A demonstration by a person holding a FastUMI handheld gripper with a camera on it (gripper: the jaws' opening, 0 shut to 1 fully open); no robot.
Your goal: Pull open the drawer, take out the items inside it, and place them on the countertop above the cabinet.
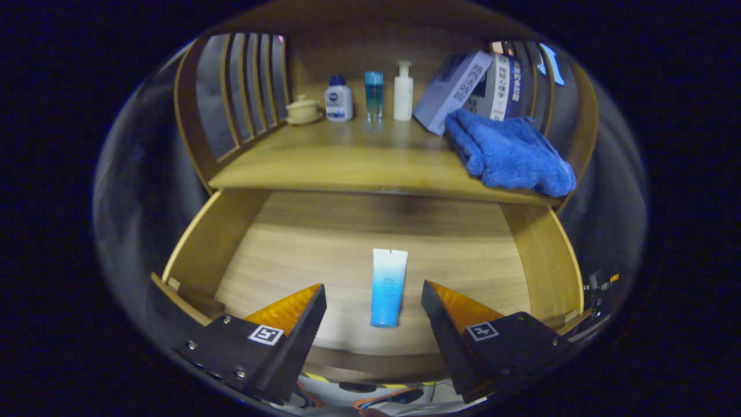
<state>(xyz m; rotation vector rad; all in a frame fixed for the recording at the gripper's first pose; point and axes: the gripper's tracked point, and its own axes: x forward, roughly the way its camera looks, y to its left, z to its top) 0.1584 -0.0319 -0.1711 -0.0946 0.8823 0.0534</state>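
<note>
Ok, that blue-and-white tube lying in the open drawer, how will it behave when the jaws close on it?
The tube looks like soft plastic, so it will probably squash rather than resist. It lies flat on the drawer floor, so rolling seems unlikely. Its glossy skin may slip, and it looks light. The gripper is open, jaws either side of the tube's lower end, not touching it.

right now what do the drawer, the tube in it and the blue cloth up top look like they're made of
Drawer: wood or wood-look board, matte, with visible grain lines. Tube, lying between the open gripper fingers: likely soft plastic, smooth with a slight sheen, fading white to blue. Blue cloth on the countertop: plush fabric, perhaps microfibre, with a fuzzy pile and soft folds.
</note>
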